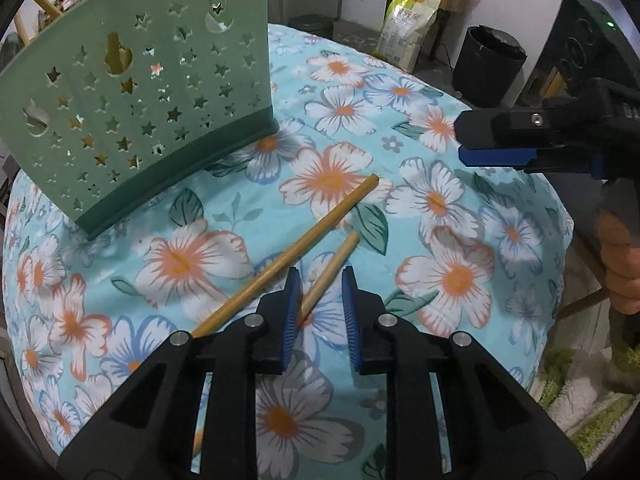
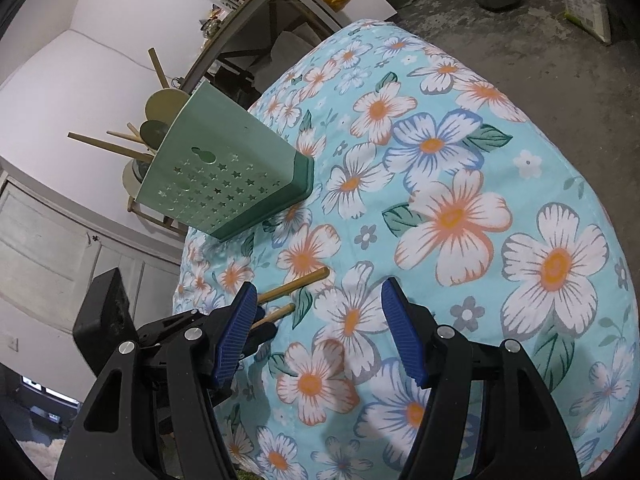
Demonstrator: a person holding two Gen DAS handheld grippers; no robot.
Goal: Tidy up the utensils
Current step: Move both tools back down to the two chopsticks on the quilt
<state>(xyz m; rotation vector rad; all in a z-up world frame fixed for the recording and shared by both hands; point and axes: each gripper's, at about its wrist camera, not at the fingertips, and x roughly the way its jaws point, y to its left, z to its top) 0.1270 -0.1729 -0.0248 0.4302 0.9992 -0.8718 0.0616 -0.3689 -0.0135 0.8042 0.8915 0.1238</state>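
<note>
Left hand-held gripper (image 1: 321,300) straddles one chopstick (image 1: 332,266) beside another chopstick (image 1: 304,240).

Both tongs, left (image 1: 321,300) and right (image 2: 319,330), are black plastic with ribbed blue pads and silver screws.

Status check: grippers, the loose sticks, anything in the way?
Left gripper narrow, one stick between pads, contact unclear. Right gripper open, empty. Other stick loose on cloth. Holder path clear.

White walls (image 2: 80,60) rise above mottled concrete floor (image 2: 480,28).
</note>
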